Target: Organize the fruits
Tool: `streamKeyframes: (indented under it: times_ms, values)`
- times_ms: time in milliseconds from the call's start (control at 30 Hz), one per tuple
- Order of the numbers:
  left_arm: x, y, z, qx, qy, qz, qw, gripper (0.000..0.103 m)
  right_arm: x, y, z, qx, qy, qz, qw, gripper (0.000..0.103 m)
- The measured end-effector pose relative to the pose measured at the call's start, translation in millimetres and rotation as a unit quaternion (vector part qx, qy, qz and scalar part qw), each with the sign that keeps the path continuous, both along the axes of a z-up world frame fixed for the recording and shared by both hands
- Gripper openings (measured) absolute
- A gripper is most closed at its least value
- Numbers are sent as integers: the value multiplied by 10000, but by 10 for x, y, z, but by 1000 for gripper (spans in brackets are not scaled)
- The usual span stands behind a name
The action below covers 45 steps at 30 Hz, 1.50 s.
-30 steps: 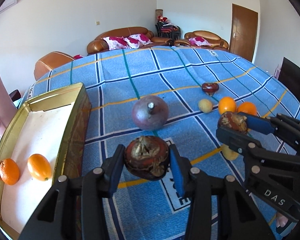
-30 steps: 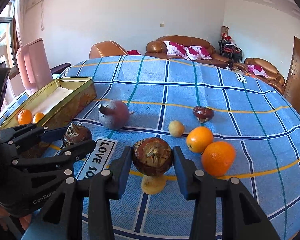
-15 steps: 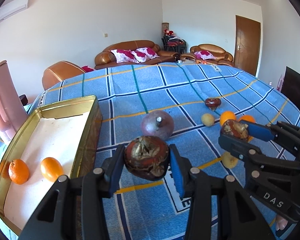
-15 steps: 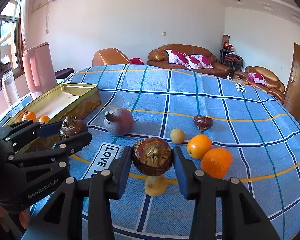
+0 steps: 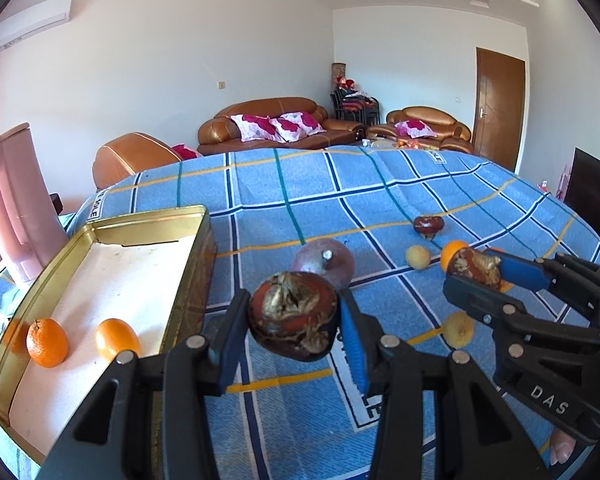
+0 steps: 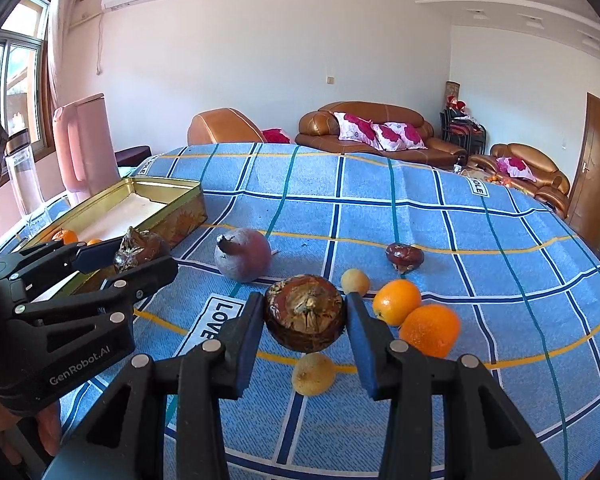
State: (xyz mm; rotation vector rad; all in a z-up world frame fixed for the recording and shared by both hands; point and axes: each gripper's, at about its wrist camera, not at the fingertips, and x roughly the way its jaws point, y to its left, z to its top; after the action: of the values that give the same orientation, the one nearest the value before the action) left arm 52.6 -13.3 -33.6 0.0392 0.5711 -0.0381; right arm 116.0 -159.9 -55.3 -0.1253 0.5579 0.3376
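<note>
left gripper (image 5: 294,326) clamping mangosteen (image 5: 293,316), right gripper (image 6: 305,316) likewise

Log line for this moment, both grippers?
left gripper: shut on brown fruit | right gripper: shut on brown fruit | tin: two oranges

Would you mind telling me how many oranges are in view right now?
4. Two oranges lie in the gold tin: one near its left wall, one beside it. Two more sit touching on the blue cloth: one and one. None looks hidden.
</note>
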Motion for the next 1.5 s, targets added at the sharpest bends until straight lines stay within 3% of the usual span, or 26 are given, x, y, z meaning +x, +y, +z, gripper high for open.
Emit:
streamKeyframes:
  times_ms: [1500]
  values:
    - [-372, 57, 176, -86, -1084, 182, 9939, 45, -302, 32, 108, -28, -842, 201, 9962, 43]
